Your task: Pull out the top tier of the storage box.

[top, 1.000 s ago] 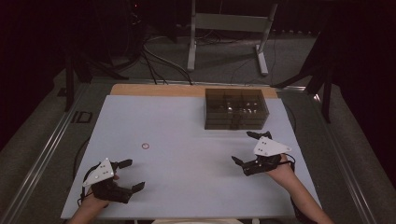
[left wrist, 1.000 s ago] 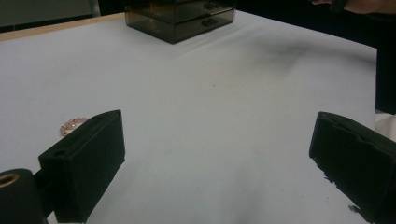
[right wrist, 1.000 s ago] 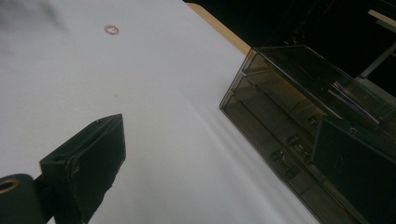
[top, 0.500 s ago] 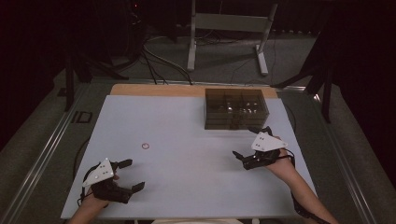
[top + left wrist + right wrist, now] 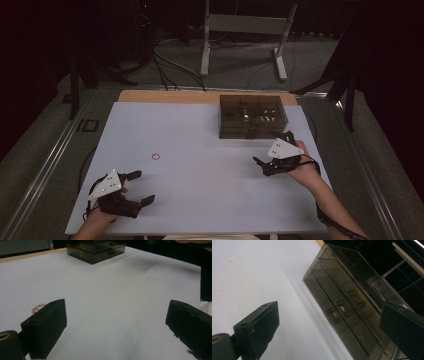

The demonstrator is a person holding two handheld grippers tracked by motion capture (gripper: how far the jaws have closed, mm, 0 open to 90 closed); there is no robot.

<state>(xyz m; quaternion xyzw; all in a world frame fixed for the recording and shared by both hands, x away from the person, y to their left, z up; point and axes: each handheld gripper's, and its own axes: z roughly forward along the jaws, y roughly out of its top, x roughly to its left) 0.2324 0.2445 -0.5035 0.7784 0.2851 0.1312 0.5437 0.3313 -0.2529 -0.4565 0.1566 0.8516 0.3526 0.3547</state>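
A smoked clear drawer box (image 5: 252,116) stands at the back right of the white table (image 5: 200,130). A small pink ring (image 5: 156,156) lies left of centre. My left gripper (image 5: 143,187) rests open near the front left corner, empty, with the ring ahead of it. In the left gripper view the ring (image 5: 38,307) peeks out beside the left jaw of that gripper (image 5: 116,325). My right gripper (image 5: 270,150) hovers open and empty just in front of the box. It is rolled over, so the box's drawer fronts (image 5: 347,297) run slanted between the jaws of the right gripper (image 5: 329,330).
A strip of bare wood (image 5: 165,96) runs along the table's far edge. Beyond it are a metal stand (image 5: 245,35) and cables on the floor. The box (image 5: 96,250) sits far ahead in the left gripper view.
My right gripper has moved away from me toward the drawer box and rolled over. The left gripper and the ring have stayed put.
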